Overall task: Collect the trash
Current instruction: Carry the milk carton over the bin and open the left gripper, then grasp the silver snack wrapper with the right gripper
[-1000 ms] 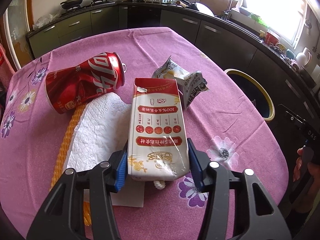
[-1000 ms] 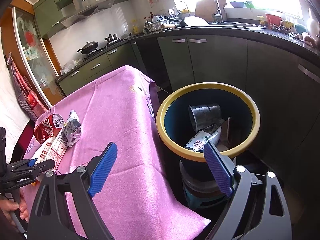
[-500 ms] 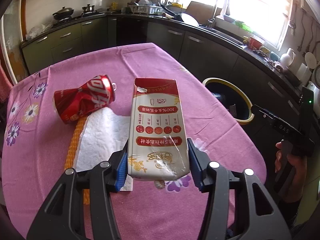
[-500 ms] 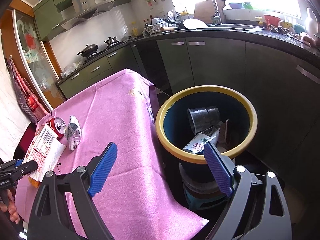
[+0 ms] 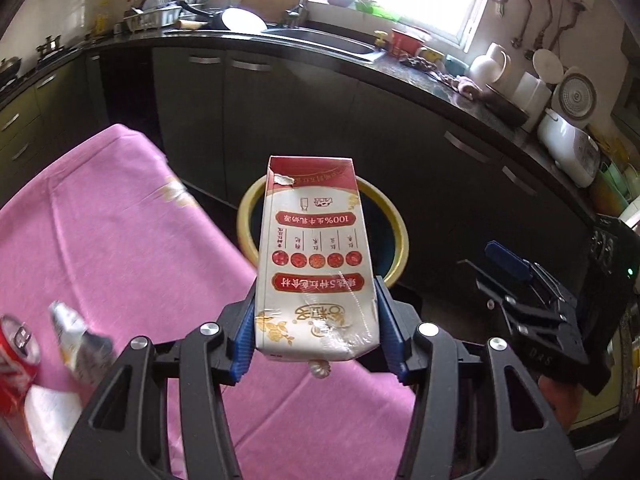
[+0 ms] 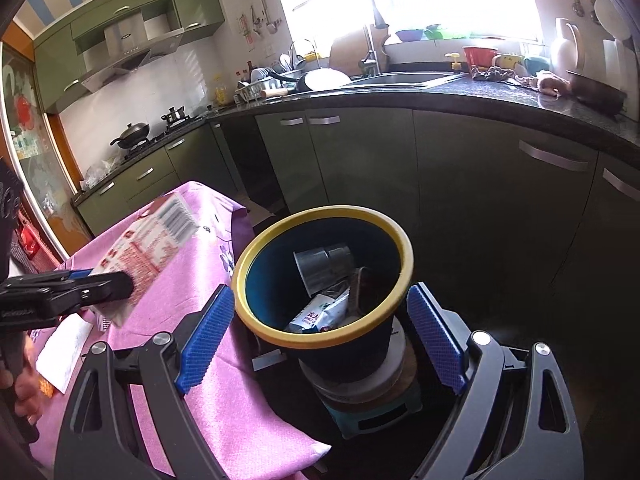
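The left gripper (image 5: pixel 316 338) holds a milk carton (image 5: pixel 316 256) by its lower end, the blue pads pressed against both narrow sides, jaws about half apart. The right gripper (image 6: pixel 320 332) stands wide with nothing between its blue pads (image 6: pixel 206 340); in its own view the trash bin (image 6: pixel 256 264) shows between the fingers but lies beyond them, untouched. The carton is white with a red band at the far end, red printed panels and a row of red round marks, gold ornament near the gripped end, and a torn foil spot on the top corner; its lower end looks dented. It is lifted clear of the table, and in the left wrist view its far end overlaps the bin's yellow rim. The bin is dark blue inside and already holds a clear plastic cup (image 6: pixel 322 266) and a crumpled packet (image 6: pixel 320 314). On the pink flowered tablecloth (image 5: pixel 120 248) remain a red soda can (image 5: pixel 16 356), a crumpled silver wrapper (image 5: pixel 76 340) beside it, and a white paper napkin (image 5: pixel 52 420). Around stand green kitchen cabinets, a dark countertop (image 6: pixel 460 94) with a sink under a bright window, and a stove with a wok at the far left.
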Available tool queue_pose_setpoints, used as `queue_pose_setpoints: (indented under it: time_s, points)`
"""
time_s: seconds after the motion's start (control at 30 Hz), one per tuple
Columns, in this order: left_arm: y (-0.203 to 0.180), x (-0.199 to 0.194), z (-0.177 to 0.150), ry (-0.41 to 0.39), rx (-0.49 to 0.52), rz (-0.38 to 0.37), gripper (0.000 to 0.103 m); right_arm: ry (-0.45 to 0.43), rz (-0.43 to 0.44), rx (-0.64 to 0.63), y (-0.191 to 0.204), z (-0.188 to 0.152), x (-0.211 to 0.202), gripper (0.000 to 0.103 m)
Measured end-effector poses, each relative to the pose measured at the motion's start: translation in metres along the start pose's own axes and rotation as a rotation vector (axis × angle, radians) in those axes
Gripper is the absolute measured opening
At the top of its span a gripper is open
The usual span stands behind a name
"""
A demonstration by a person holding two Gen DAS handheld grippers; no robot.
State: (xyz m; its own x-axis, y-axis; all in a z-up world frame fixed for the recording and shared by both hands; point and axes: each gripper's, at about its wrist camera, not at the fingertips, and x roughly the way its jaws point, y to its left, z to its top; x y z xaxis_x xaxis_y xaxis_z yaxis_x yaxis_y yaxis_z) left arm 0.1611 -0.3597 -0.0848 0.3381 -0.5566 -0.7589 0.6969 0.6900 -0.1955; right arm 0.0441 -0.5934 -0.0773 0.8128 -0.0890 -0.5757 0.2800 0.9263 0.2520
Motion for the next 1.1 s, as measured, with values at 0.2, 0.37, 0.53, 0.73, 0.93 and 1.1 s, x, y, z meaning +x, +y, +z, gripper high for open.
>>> queue_pose_setpoints:
  time_s: [0.2, 0.37, 0.53, 0.73, 0.93, 1.1]
  points:
    - [-0.023, 0.074, 0.037, 0.075, 0.041, 0.026, 0.05, -0.011, -0.014, 0.046, -0.024, 0.004, -0.003, 0.087]
    - [-0.019, 0.116, 0.049, 0.104, 0.006, 0.039, 0.059, -0.016, -0.024, 0.068, -0.035, 0.006, -0.005, 0.087]
    - [-0.011, 0.117, 0.046, 0.101, -0.025, 0.041, 0.078, -0.013, -0.024, 0.058, -0.035, 0.006, -0.006, 0.087]
    - [-0.004, 0.039, 0.017, -0.038, 0.009, 0.074, 0.091, 0.002, -0.018, 0.04, -0.025, 0.007, -0.001, 0.088]
    - [0.024, -0.049, -0.029, -0.174, -0.037, 0.116, 0.095, 0.037, 0.017, -0.011, -0.003, 0.006, 0.012, 0.088]
    - [0.073, -0.117, -0.079, -0.248, -0.166, 0.206, 0.096, 0.08, 0.13, -0.049, 0.024, -0.001, 0.025, 0.088]
